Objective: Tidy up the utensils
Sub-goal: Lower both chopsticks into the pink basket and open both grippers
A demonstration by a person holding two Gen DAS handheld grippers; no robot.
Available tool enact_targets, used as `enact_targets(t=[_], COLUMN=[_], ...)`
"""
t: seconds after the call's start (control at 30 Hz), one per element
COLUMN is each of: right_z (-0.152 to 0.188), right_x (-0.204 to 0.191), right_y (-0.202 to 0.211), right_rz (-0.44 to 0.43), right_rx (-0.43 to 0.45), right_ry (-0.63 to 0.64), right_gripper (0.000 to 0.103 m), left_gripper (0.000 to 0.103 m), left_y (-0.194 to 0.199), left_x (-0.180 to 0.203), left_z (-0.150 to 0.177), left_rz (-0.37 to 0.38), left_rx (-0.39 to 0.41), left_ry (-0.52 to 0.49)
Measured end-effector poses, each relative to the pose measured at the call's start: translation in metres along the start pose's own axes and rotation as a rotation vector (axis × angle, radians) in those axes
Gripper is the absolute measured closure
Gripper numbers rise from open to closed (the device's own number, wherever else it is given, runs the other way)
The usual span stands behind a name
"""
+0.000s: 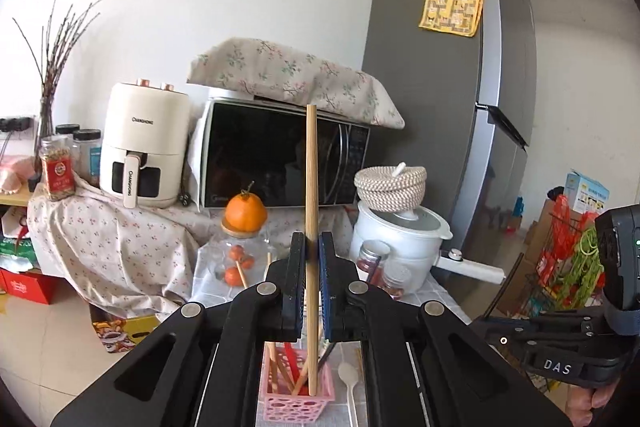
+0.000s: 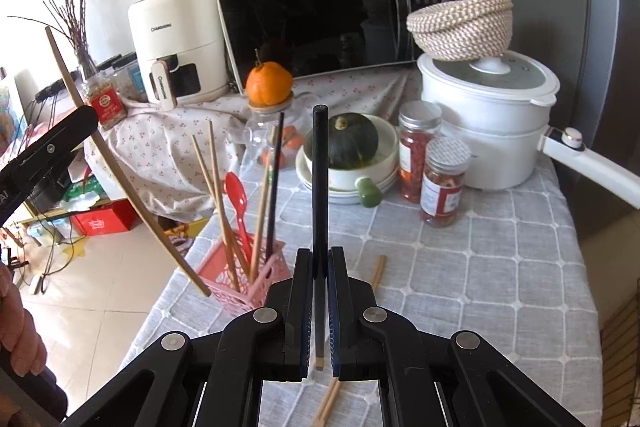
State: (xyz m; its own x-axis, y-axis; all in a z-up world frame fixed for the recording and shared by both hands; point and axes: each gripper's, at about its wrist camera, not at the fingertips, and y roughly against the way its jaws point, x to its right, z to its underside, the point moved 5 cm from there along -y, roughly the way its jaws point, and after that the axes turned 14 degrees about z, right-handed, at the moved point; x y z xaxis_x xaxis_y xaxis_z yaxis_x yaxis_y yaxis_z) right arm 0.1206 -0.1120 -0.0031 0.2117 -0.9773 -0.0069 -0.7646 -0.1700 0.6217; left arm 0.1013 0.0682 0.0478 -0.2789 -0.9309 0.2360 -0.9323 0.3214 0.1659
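A wooden chopstick (image 1: 311, 187) stood upright, pinched in the left gripper (image 1: 311, 247), its lower end above the pink basket (image 1: 298, 401); the right gripper (image 2: 320, 259) was clamped on a black chopstick (image 2: 320, 179) that pointed away over the grey checked tablecloth (image 2: 480, 267); the basket, near the table's left edge, held more chopsticks and a red spoon (image 2: 236, 195); a white spoon (image 1: 347, 383) lay just beside it; two wooden chopsticks (image 2: 376, 273) lay loose on the cloth; behind stood a dark green squash (image 2: 352, 143) in white dishes.
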Motion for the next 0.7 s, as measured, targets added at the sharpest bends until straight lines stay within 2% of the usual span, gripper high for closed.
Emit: enact_targets(t=[0.17,0.37,0.53,0.7], right_z=[-0.007,-0.015,-0.024,-0.037], right_x=[-0.014,-0.017,-0.017,-0.019], right_y=[0.001,0.006,0.013,0.018], right_rz=[-0.027,-0.041,-0.056,-0.076], right_rx=[0.012,0.031,0.055,0.100], right_ry=[-0.001,-0.015,-0.042,-0.076], right_gripper=[0.099,0.099,0.099,0.099], left_gripper=[0.097,0.097,0.097,0.093], left_y=[-0.018,-0.047,-0.074,-0.081], left_x=[-0.015,-0.026,-0.040,-0.050], left_z=[0.011,0.038,0.063,0.074], left_rz=[-0.028,-0.057,-0.071,-0.060], left_rx=[0.007,-0.041,-0.138,-0.237], left_ry=[0.007,-0.016,0.014,0.105])
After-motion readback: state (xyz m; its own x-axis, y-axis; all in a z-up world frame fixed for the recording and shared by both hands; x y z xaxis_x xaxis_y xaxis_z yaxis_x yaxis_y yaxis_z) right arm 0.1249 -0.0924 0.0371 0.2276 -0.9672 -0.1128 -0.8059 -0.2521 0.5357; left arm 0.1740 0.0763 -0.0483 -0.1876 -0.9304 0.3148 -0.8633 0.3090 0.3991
